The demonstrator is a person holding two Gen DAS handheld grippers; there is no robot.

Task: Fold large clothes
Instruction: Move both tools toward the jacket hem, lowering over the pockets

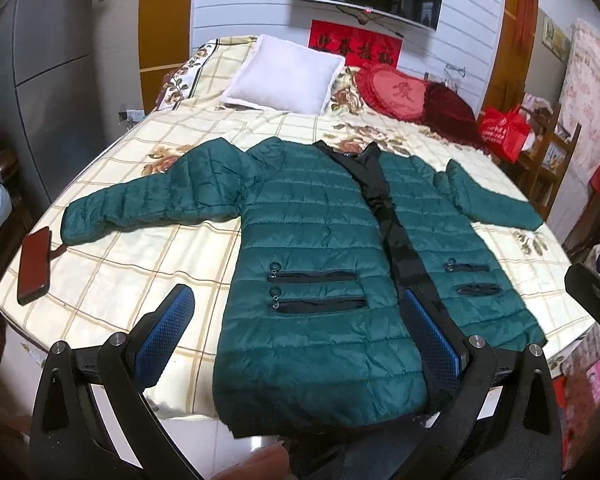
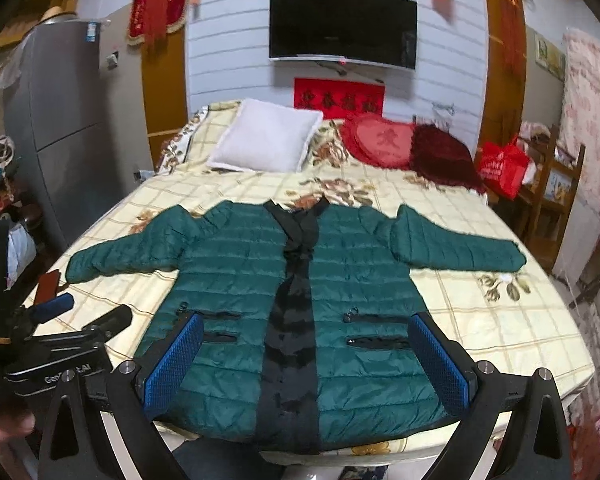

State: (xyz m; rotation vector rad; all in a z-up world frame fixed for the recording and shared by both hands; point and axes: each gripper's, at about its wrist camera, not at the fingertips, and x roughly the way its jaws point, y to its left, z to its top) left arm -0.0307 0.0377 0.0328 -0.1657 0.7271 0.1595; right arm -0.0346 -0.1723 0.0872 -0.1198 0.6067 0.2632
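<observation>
A dark green quilted jacket (image 1: 320, 248) with a black front placket lies flat and face up on the bed, both sleeves spread out sideways, hem at the near edge. It also shows in the right wrist view (image 2: 300, 280). My left gripper (image 1: 300, 328) is open and empty, held above the hem of the jacket's left half. My right gripper (image 2: 304, 356) is open and empty above the hem's middle. The left gripper also shows at the left edge of the right wrist view (image 2: 80, 316).
The bed (image 1: 112, 280) has a cream checked floral sheet. A red phone (image 1: 34, 266) lies near its left edge. A white pillow (image 1: 280, 76) and red cushions (image 1: 400, 92) sit at the head. A grey fridge (image 2: 60, 128) stands left; wooden shelves with a red bag (image 1: 504, 132) stand right.
</observation>
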